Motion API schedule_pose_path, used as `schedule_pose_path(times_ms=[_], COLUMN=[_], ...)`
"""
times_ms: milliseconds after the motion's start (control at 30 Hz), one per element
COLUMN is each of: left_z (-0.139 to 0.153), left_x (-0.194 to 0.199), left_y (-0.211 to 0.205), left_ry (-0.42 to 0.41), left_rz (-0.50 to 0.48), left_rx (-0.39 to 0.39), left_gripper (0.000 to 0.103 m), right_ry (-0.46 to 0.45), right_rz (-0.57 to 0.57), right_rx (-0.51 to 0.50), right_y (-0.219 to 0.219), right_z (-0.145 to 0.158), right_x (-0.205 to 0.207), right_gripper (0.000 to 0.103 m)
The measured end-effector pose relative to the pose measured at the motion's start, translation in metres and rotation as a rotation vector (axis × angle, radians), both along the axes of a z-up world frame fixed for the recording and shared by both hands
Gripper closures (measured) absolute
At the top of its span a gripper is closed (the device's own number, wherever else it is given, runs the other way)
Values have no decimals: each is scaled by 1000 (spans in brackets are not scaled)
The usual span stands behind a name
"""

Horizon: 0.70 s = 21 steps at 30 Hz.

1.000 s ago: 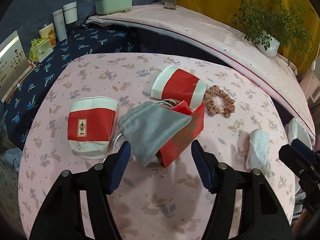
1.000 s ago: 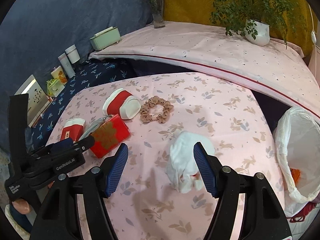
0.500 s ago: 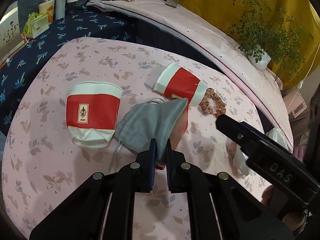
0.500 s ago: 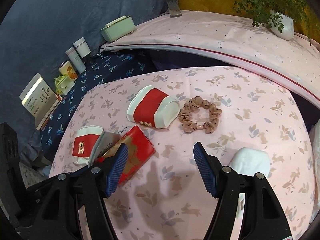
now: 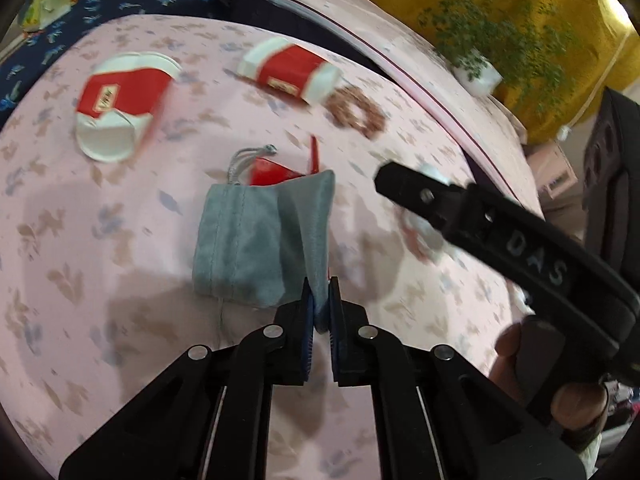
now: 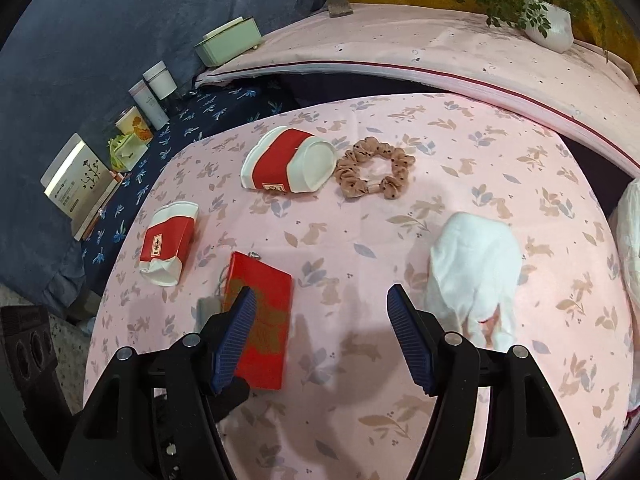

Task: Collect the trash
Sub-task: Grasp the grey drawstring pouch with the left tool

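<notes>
A pink cloth printed with leaves and rabbits covers the desk (image 5: 100, 264) in the left wrist view. The left hand-held gripper (image 5: 319, 308) is clamped tight on a corner of a grey drawstring pouch (image 5: 256, 240), which hangs forward over a red packet (image 5: 268, 172). Beyond lie two crushed red-and-white paper cups, one at the left (image 5: 116, 116) and one farther back (image 5: 292, 70), with a brown scrunchie (image 5: 356, 110) beside the latter. The right hand-held gripper (image 5: 480, 220) crosses the right side as a black bar, fingers of a hand (image 5: 560, 380) under it.

In the right wrist view the same desk (image 6: 480, 140) fills the middle. The right hand-held gripper (image 6: 322, 332) stands wide apart with nothing between its pads. The red packet (image 6: 264, 312) lies just behind its left pad, and a crumpled white tissue (image 6: 476, 264) lies beside its right pad. The cups (image 6: 170, 242) (image 6: 290, 164) and scrunchie (image 6: 374, 168) lie farther back, and a white bag (image 6: 630, 232) sits at the right edge.
</notes>
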<state>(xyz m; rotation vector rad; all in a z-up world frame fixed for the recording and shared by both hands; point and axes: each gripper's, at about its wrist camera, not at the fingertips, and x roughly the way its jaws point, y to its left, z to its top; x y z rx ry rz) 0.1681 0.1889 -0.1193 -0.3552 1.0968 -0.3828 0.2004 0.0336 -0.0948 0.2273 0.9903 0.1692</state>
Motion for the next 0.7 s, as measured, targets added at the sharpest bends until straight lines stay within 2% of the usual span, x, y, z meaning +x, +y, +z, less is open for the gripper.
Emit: schedule_pose_path(times_ms=[167, 333, 467, 533, 600, 700], left_z=[5, 11, 6, 2, 1, -1], left_x=[-16, -26, -29, -30, -33, -33], left_y=[7, 27, 32, 39, 45, 53], left_ry=[-15, -30, -12, 2, -4, -9], left_rz=[38, 81, 76, 90, 109, 119], left_rx=[25, 21, 60, 65, 90, 124], left_gripper=[97, 94, 92, 79, 73, 72], right_ry=[6, 9, 12, 20, 31, 46], right_rz=[14, 56, 81, 92, 100, 99], right_rx=[26, 31, 38, 41, 37, 20], right_y=[-6, 11, 27, 34, 42, 49], right_z=[4, 5, 3, 1, -4, -11], right_x=[-17, -27, -27, -26, -25, -25], right_gripper=[37, 37, 37, 37, 37, 37])
